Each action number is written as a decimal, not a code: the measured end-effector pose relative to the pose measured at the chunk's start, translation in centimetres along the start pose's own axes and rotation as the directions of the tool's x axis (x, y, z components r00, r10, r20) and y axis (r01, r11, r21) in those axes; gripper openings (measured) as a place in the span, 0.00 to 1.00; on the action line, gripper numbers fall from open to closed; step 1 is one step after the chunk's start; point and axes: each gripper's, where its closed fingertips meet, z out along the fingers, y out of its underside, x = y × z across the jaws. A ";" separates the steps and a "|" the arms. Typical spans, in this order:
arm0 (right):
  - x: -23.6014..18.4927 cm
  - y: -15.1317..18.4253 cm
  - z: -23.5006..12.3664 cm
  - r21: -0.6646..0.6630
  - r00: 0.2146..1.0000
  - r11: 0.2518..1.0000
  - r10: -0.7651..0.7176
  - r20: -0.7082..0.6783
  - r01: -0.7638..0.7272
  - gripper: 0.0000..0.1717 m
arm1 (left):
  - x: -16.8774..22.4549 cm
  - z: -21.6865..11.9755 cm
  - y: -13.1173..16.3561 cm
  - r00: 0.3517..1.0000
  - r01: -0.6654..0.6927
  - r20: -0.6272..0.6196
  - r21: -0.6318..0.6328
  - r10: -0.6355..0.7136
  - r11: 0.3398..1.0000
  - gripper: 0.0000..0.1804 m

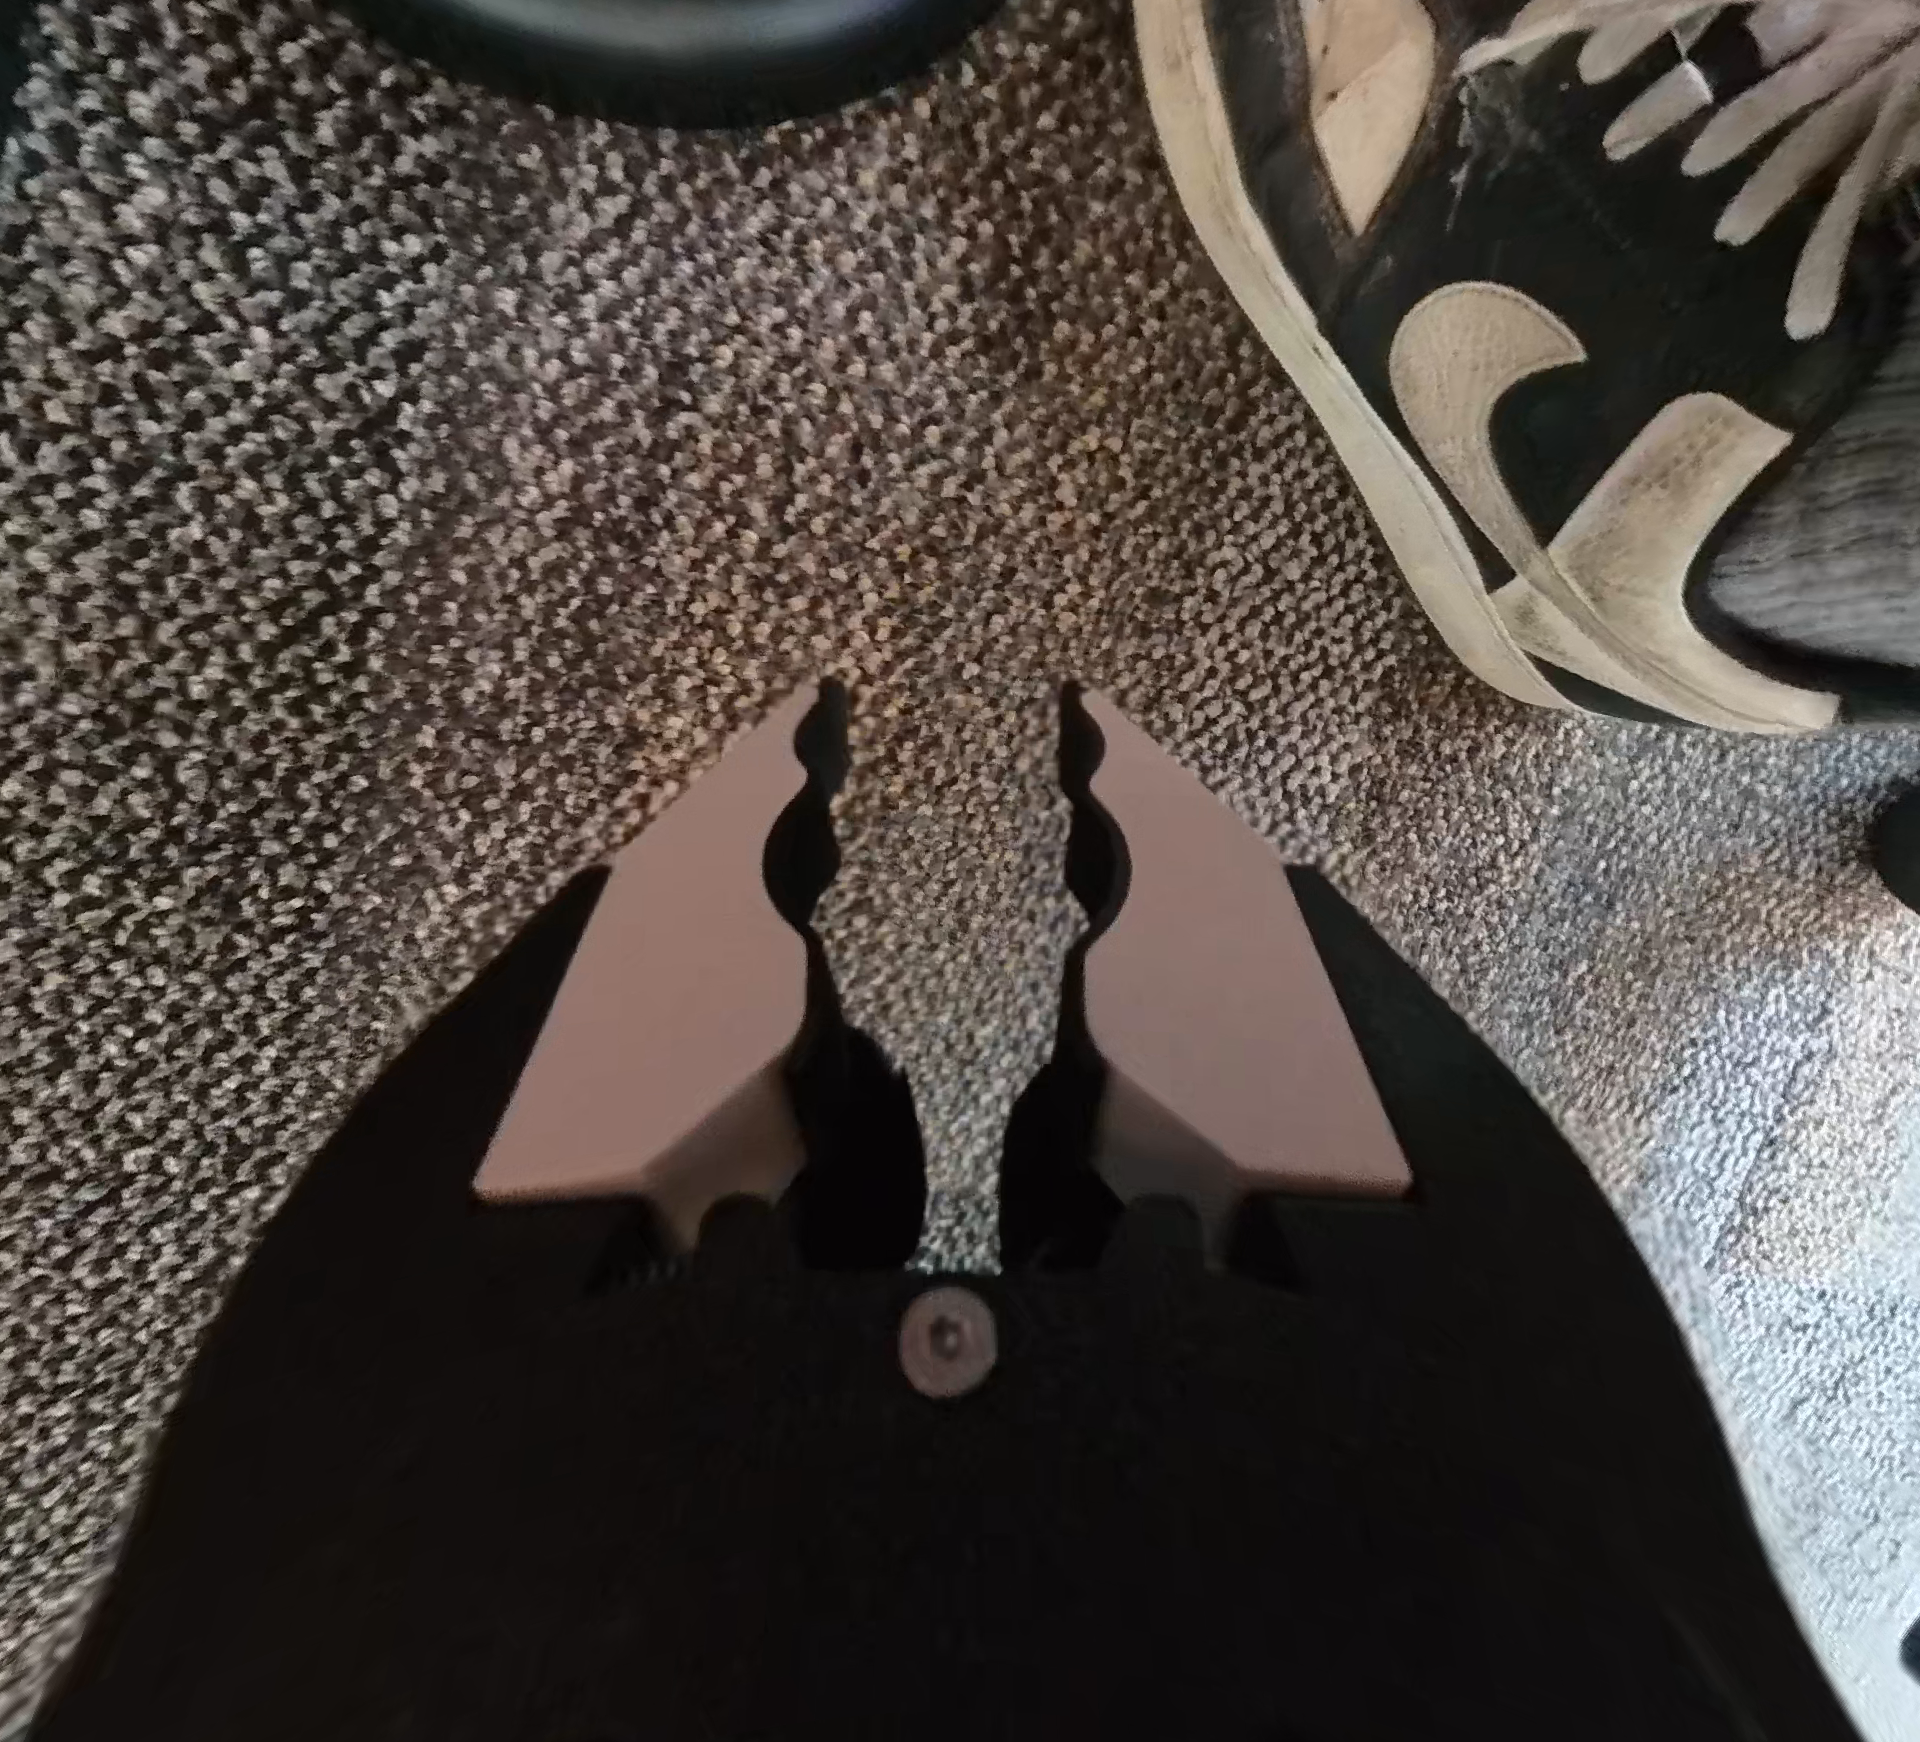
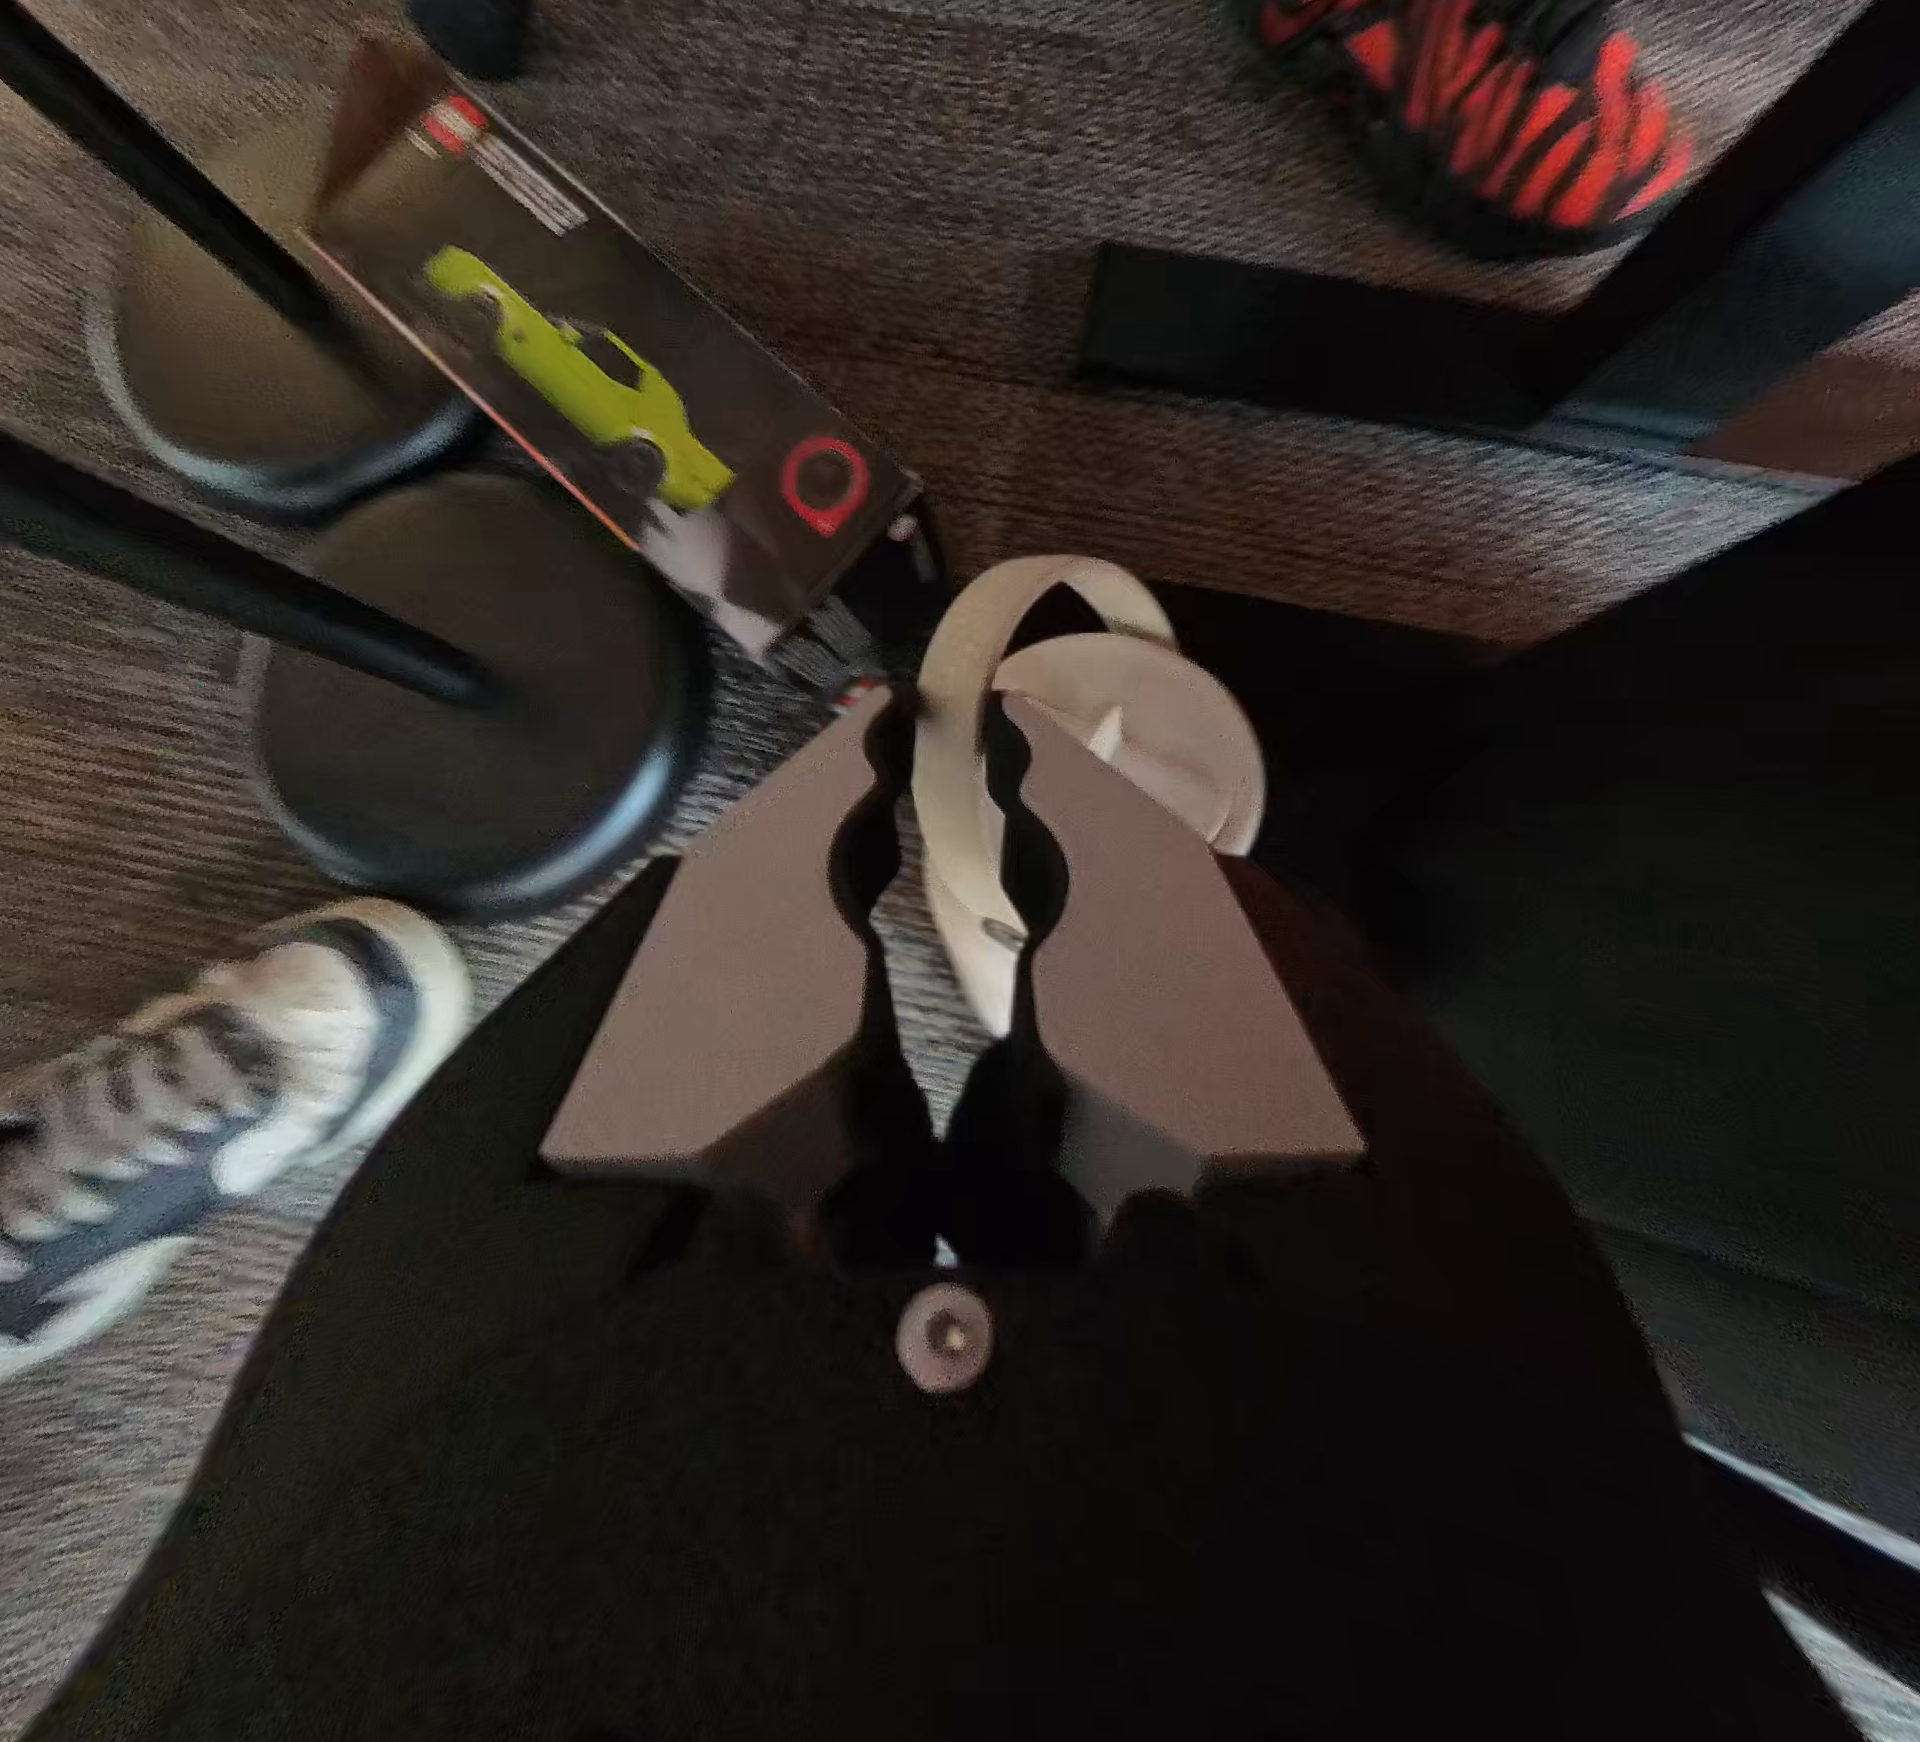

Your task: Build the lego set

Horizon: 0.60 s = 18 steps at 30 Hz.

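Between the fingers of the right tool [image 2: 951, 705] hangs a cream roll of tape [image 2: 956, 757], its band pinched by the pads while the rest curls out to the right, above the carpet [image 2: 1039, 134]. To my eye the hold is thin, on one strip of the ring; a jolt could swing it loose.

Left tool [image 1: 945, 705] is spread wide with nothing in it, only speckled carpet showing through the gap. Near it sits a black and white sneaker [image 1: 1507, 238]. Around the right one: a box with a green car picture [image 2: 603, 362], two round black bases [image 2: 457, 695] and a red and black shoe [image 2: 1455, 51].
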 end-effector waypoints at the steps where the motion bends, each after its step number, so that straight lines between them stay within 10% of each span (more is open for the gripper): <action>1: -0.5 -0.4 0.6 -0.007 0.997 0.998 0.060 0.038 -0.060 0.06 | 0.3 0.0 0.1 1.000 -0.014 -0.003 -0.005 0.014 1.000 0.21; 12: -0.4 -2.2 4.4 -0.087 0.995 0.994 0.076 0.065 -0.071 0.05 | 0.6 0.1 -0.3 0.999 -0.040 -0.005 -0.030 0.039 0.999 0.21; 18: 1.1 3.2 0.6 -0.129 0.999 0.991 0.041 -0.029 -0.044 0.03 | 1.0 0.5 -1.2 0.998 -0.061 -0.010 -0.018 0.061 0.998 0.21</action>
